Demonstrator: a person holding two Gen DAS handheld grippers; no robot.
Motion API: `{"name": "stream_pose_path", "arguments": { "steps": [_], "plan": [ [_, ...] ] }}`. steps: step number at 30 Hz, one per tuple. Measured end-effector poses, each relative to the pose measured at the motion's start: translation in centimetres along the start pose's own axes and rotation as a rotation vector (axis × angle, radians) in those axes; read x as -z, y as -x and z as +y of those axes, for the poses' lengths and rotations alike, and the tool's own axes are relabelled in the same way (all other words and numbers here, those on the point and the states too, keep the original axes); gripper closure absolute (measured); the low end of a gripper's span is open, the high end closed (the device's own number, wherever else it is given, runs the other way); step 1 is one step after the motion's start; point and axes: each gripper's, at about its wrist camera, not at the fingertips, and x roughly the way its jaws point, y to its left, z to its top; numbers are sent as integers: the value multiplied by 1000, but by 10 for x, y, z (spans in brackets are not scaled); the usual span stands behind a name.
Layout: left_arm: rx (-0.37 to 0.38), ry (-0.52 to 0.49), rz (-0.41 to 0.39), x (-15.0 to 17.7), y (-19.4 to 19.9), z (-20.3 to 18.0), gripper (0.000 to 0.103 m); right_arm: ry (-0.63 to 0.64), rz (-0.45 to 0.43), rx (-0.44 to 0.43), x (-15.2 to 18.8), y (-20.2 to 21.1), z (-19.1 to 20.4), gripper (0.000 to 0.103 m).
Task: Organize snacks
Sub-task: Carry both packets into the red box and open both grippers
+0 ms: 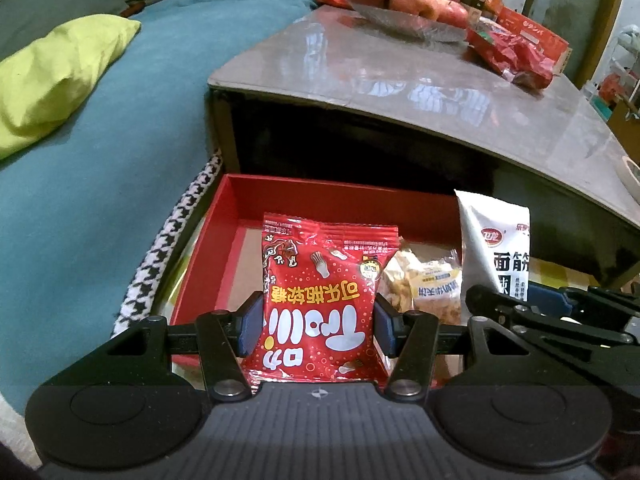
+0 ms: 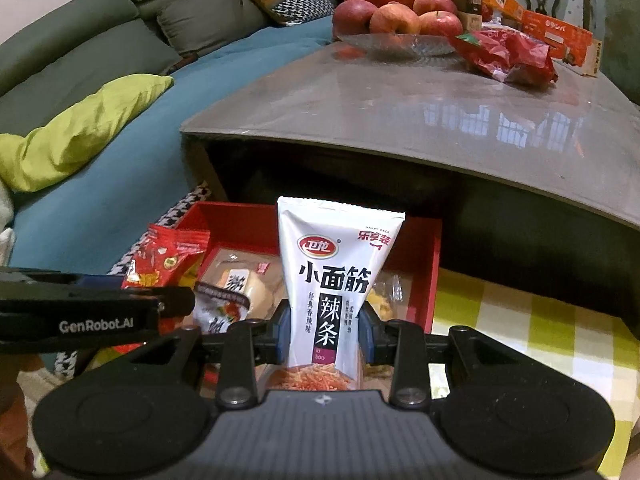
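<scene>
My left gripper (image 1: 318, 326) is shut on a red candy packet (image 1: 320, 280) and holds it above the red box (image 1: 320, 196). My right gripper (image 2: 323, 334) is shut on a white spicy-strip packet (image 2: 334, 264), also above the red box (image 2: 432, 264). The white packet (image 1: 496, 248) and the right gripper's body show at the right of the left wrist view. The red packet (image 2: 168, 256) shows at the left of the right wrist view. Small wrapped snacks (image 1: 424, 284) lie inside the box; they also show in the right wrist view (image 2: 240, 284).
A grey coffee table (image 1: 400, 80) stands just behind the box, with a glass bowl of apples (image 1: 408, 0) and red and orange snack packs (image 1: 516, 52). A teal sofa (image 1: 120, 120) with a lime cushion (image 1: 52, 80) is on the left. A yellow checked cloth (image 2: 520, 320) lies right of the box.
</scene>
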Motion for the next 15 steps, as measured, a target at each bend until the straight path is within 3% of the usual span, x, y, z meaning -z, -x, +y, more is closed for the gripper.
{"name": "stream_pose_path", "arguments": {
  "steps": [15],
  "plan": [
    [-40, 6, 66, -6, -43, 1, 40, 19, 51, -2, -2, -44, -1, 57]
  ]
}}
